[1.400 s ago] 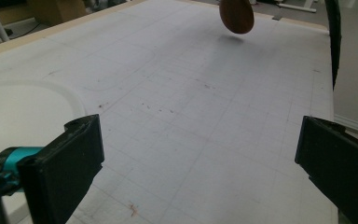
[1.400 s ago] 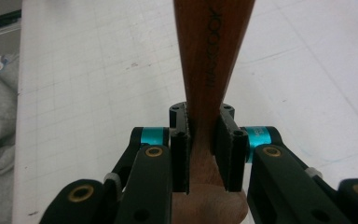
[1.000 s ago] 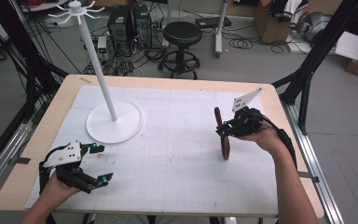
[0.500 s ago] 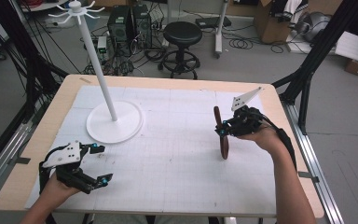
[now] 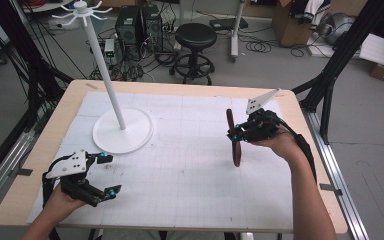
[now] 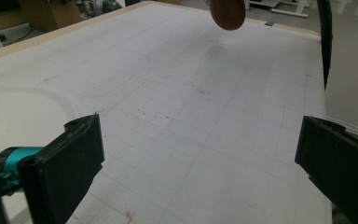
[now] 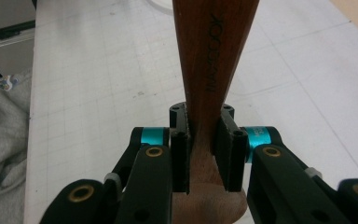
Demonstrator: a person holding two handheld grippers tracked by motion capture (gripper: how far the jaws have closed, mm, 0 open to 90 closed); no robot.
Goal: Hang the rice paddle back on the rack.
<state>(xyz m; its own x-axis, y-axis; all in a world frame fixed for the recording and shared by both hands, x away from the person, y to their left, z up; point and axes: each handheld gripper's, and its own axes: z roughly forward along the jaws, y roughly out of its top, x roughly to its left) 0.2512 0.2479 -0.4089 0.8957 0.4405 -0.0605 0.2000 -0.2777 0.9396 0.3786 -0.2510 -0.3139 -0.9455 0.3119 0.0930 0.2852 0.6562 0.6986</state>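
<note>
A brown wooden utensil (image 5: 236, 152) hangs roughly upright over the right half of the white gridded mat (image 5: 180, 175), its rounded lower end just above the mat. My right gripper (image 5: 236, 132) is shut on its handle. In the right gripper view the pads (image 7: 226, 149) press both sides of the wooden handle (image 7: 212, 56). My left gripper (image 5: 109, 174) rests near the front left corner, its jaws wide apart with nothing between them. In the left gripper view, my left gripper (image 6: 200, 154) faces bare mat, with the utensil's rounded end (image 6: 227, 11) far off at the top.
A white stand with a round base (image 5: 122, 132), a tall pole (image 5: 105, 70) and hooks at its top (image 5: 80, 10) occupies the mat's left rear. Behind the table are a black stool (image 5: 195, 37), computer cases and cables. Black frame legs (image 5: 330, 85) flank the right side.
</note>
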